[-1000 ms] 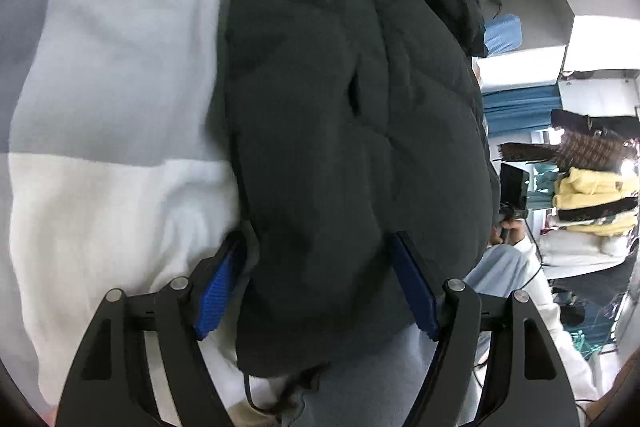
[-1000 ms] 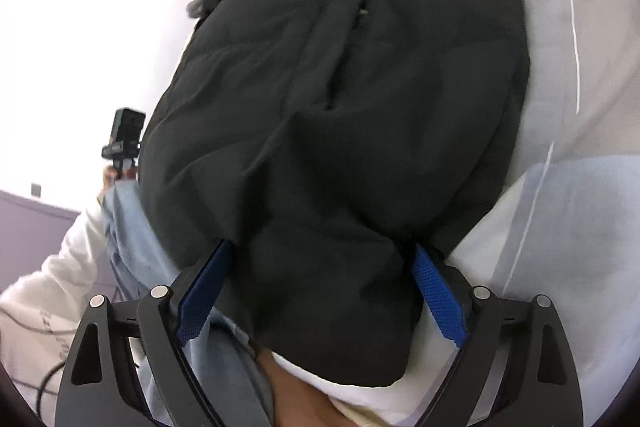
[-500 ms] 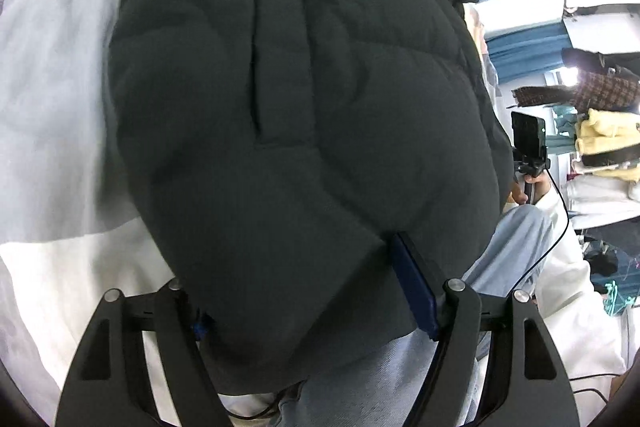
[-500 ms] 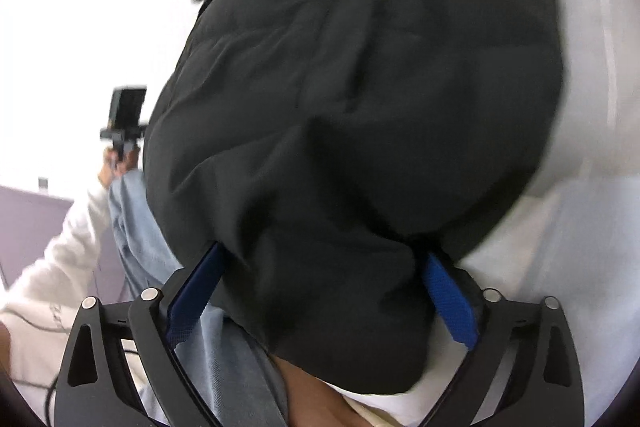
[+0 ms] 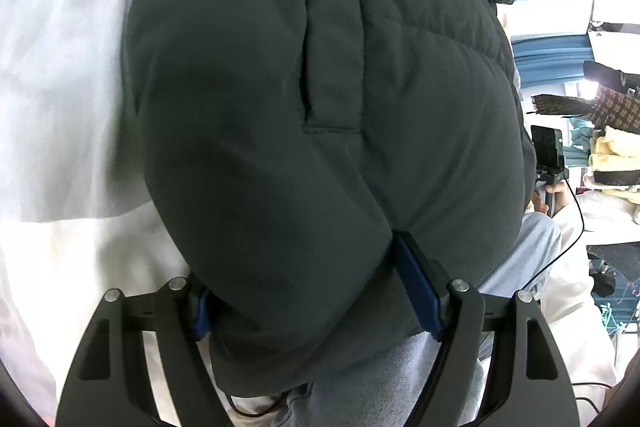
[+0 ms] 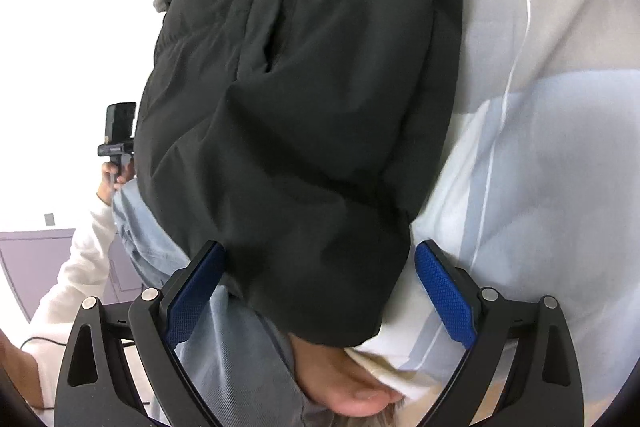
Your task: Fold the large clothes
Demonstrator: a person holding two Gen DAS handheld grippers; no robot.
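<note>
A large black puffer jacket (image 5: 312, 115) lies on the bed and fills both views (image 6: 304, 99). Its hem bulges between the blue pads of my left gripper (image 5: 316, 291), whose jaws stand wide with the thick fabric pressed against both pads. My right gripper (image 6: 320, 291) is open around another part of the hem; the left pad touches the fabric and the right pad (image 6: 444, 295) stands clear of it. The hood end lies far from both grippers.
A white and pale blue bedsheet (image 5: 60, 75) lies under the jacket (image 6: 540, 147). A person in jeans and a white top holds a phone on a grip (image 5: 548, 151) beside the bed (image 6: 118, 131). Stacked clothes (image 5: 612, 155) sit at right. A bare foot (image 6: 348, 391) shows below.
The left gripper has pushed further under and across the jacket hem, which now covers its left pad. The right gripper has shifted, and its right pad has come clear of the fabric.
</note>
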